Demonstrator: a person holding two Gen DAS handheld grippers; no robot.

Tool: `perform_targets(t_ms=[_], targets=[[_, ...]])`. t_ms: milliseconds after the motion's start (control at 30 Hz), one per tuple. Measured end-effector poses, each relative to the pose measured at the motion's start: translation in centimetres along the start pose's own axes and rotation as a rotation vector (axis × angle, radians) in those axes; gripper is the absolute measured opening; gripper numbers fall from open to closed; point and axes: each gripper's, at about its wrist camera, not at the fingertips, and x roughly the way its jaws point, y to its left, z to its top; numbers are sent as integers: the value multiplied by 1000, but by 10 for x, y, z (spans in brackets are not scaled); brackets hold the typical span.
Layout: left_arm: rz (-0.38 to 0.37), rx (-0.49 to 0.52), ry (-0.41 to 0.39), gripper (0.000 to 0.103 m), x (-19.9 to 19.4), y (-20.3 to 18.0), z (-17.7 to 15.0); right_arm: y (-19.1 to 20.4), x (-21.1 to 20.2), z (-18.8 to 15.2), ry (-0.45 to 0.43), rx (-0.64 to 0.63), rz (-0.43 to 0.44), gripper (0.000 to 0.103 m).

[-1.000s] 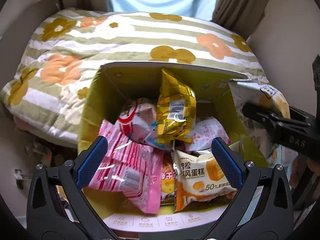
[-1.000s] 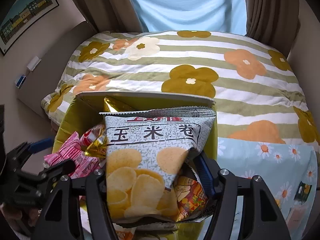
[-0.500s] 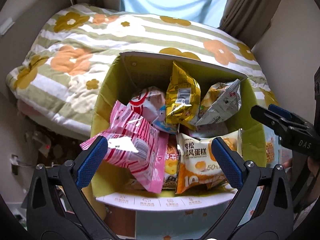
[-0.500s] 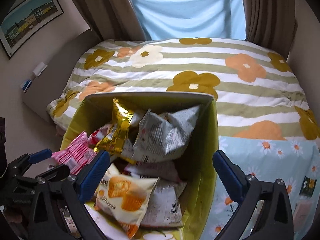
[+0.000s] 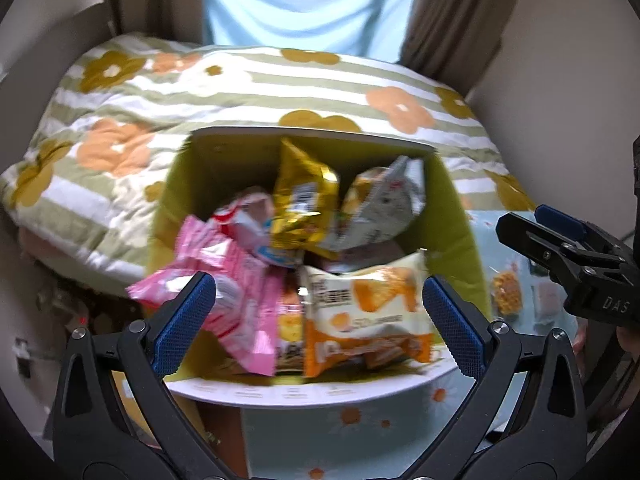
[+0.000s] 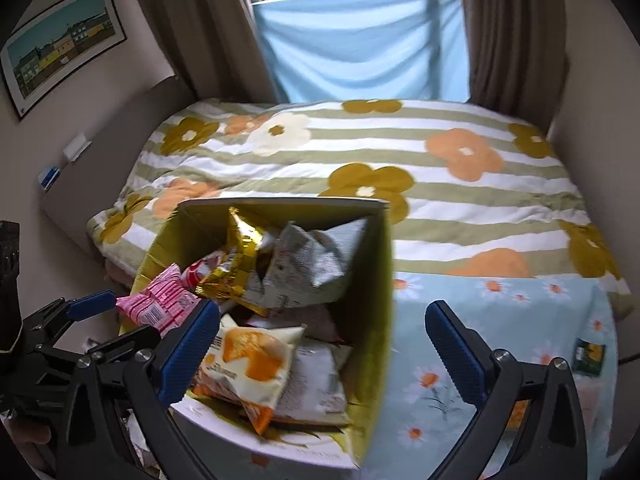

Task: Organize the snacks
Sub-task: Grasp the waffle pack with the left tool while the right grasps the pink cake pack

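Holding both tools spread and empty, left tool point(image 5: 319, 322) and right tool point(image 6: 322, 338), I hover over the box point(image 6: 380, 280) whose grey chip bag point(image 6: 312, 268) leans at twelve o'clock, leaving room to reach in.

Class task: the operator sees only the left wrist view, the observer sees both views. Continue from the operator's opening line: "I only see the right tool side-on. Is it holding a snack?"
Observer: No. In the right wrist view the right tool is open, with nothing between its pads.
Operator: Is anything lying outside the box on that side, further right than I can see?
Observer: Yes. A small dark green packet lies on the daisy cloth, well to the right of the box and not touching it.
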Motion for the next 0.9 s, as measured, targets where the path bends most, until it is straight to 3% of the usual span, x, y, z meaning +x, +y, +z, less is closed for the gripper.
perform_targets(t_ms=[433,533,633,900], targets=[[-58,153,-32,103,0,-123,-2,-105,-83,-36,-112,99,-202,102],[-65,150,-38,103,5,-157,-6,-131,-93,-49,-94,65,-288,102],[-75,157,-34,103,18,-198,-13,-165,-103,-66,-85,69,-315,102],[-90,124,65,103,79,-283,-32,-242,-108,-117,-26,94,-380,102]])
